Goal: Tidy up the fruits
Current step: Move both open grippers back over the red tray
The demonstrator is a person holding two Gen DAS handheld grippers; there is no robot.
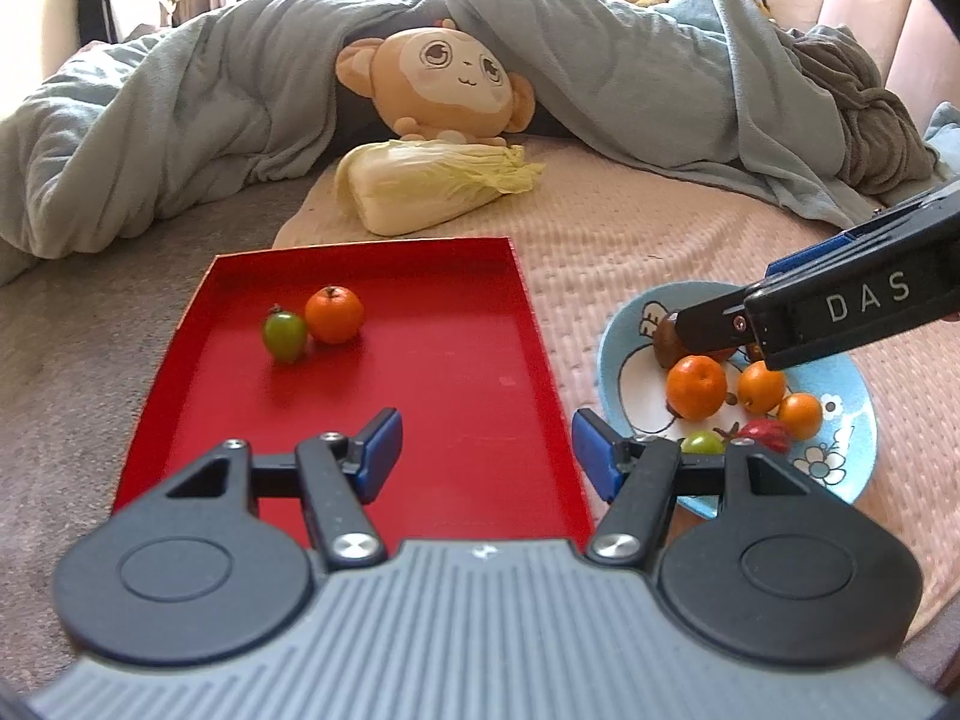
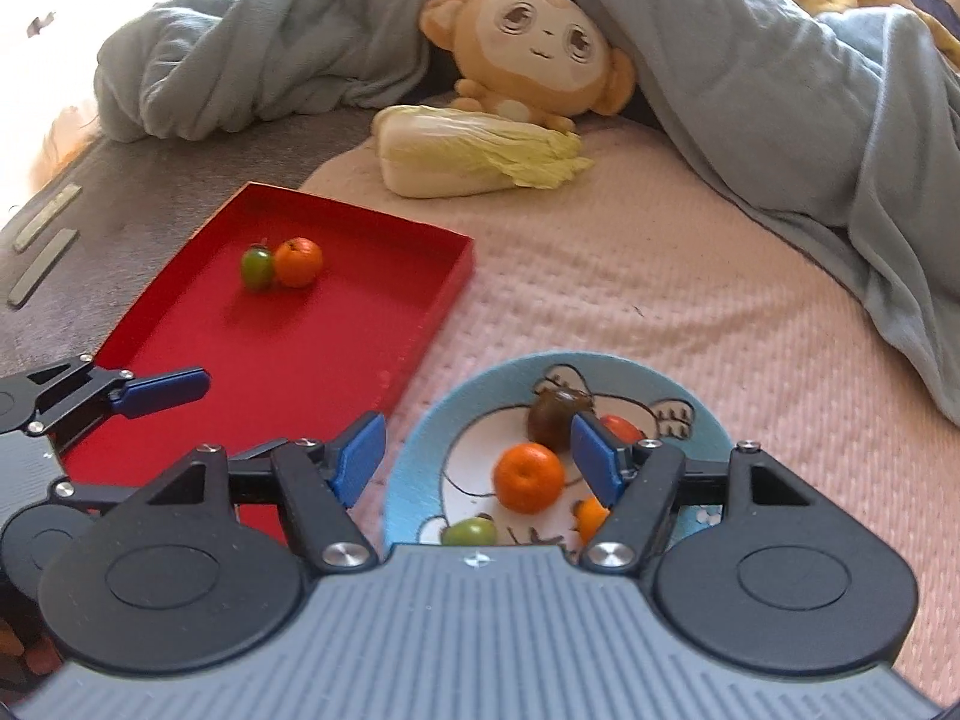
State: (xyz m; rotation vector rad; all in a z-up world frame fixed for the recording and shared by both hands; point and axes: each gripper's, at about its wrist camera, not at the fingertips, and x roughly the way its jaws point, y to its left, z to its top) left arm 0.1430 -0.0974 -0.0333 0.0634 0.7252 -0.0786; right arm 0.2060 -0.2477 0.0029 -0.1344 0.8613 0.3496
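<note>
While the right tool [image 2: 477, 459] hung half-open and empty over the plate [image 2: 414, 450], an orange [image 2: 529, 477] lay between its jaws, tray [image 2: 336, 324] to its left, left tool [image 1: 486, 459] idle, open.

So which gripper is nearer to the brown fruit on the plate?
Right. The right gripper hovers over the blue plate beside the brown fruit; the left gripper hangs over the red tray.
</note>
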